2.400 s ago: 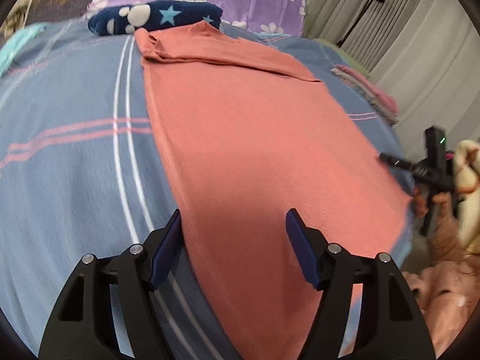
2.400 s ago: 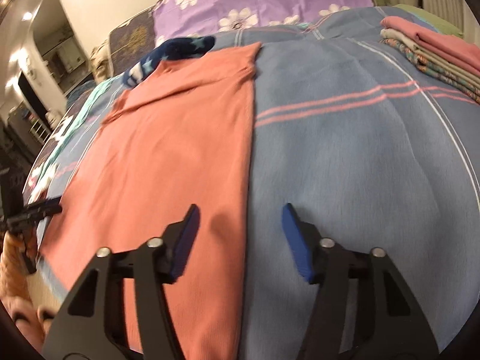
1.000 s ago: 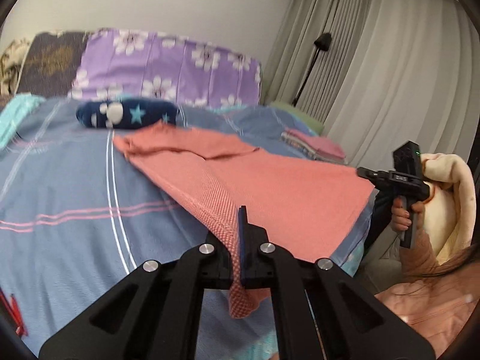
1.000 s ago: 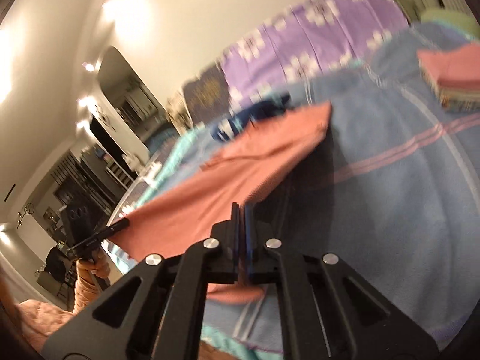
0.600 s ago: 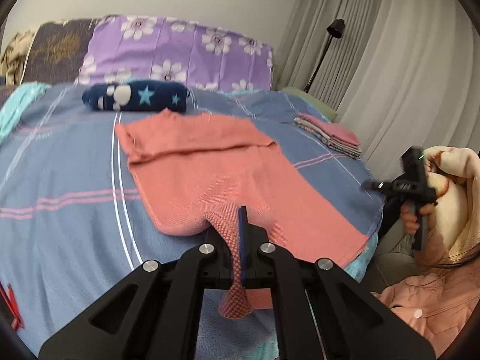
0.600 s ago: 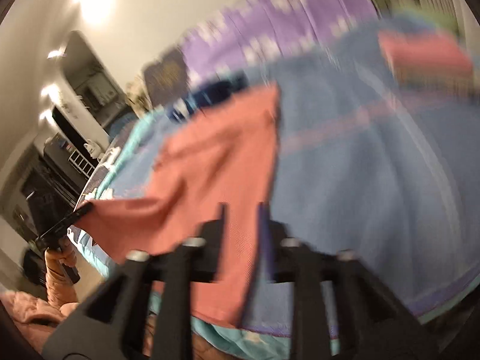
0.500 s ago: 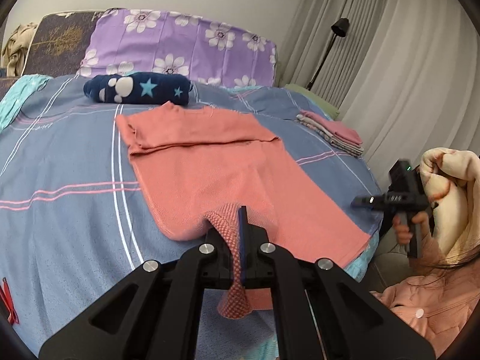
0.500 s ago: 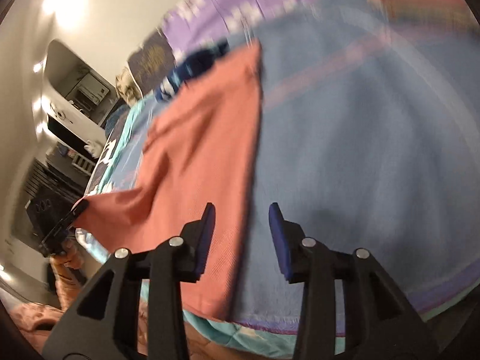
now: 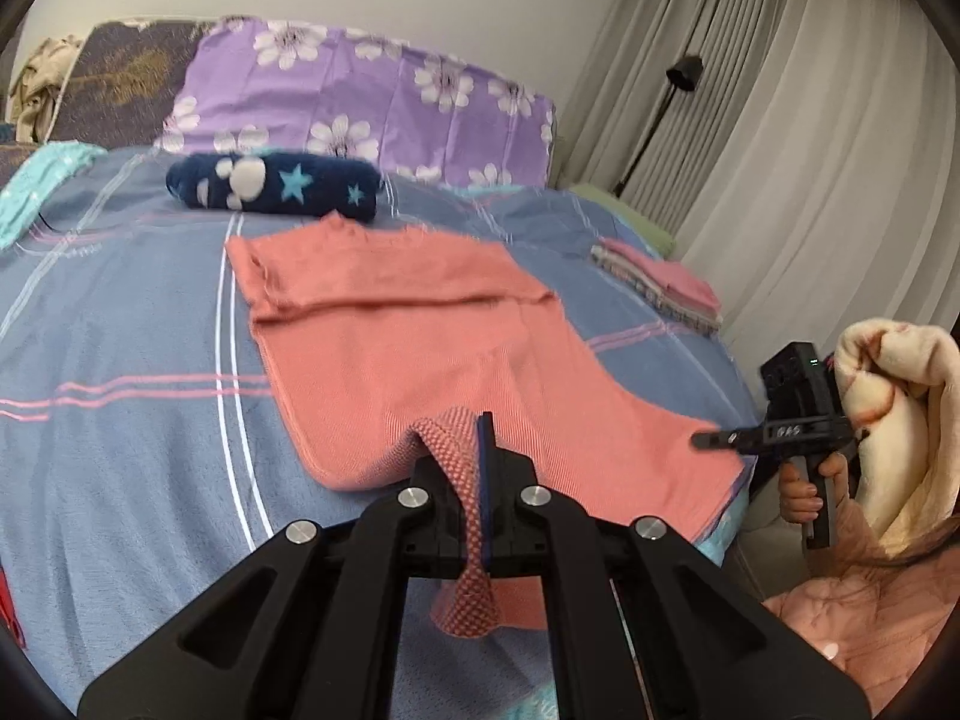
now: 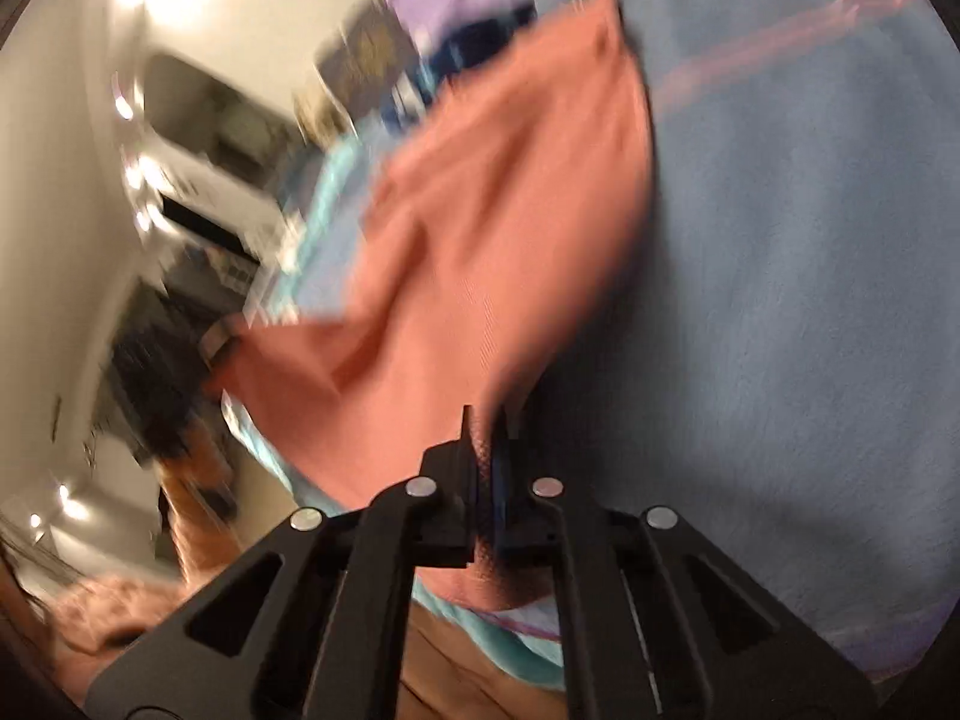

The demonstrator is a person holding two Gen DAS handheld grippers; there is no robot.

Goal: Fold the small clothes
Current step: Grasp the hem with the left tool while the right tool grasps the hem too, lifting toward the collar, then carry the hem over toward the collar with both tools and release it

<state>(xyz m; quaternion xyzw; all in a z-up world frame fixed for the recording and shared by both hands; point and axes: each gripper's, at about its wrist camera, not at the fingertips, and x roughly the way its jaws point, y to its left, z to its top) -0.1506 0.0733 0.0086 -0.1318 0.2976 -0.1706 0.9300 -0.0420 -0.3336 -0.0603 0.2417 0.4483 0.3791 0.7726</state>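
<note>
A salmon-pink shirt (image 9: 420, 348) lies on the blue striped bed sheet (image 9: 120, 360), sleeves folded in at the far end. My left gripper (image 9: 477, 420) is shut on the shirt's near hem corner, and a flap of it hangs below the pads. In the blurred right wrist view my right gripper (image 10: 485, 420) has its jaws closing tight on the other hem corner of the shirt (image 10: 498, 210), with cloth pinched between the pads. From the left wrist view the right gripper (image 9: 699, 439) is low at the bed's right edge, held by a hand.
A navy star-print roll (image 9: 276, 186) lies beyond the shirt, with a purple flowered pillow (image 9: 360, 102) behind it. A stack of folded clothes (image 9: 660, 288) sits at the far right of the bed. Curtains and a floor lamp (image 9: 684, 69) stand beyond. A person's pink jacket (image 9: 840, 618) fills the lower right.
The right gripper opened, dropped lower and rolled, then shut again on the hem. The lifted shirt settled back onto the bed. The left gripper kept its grip.
</note>
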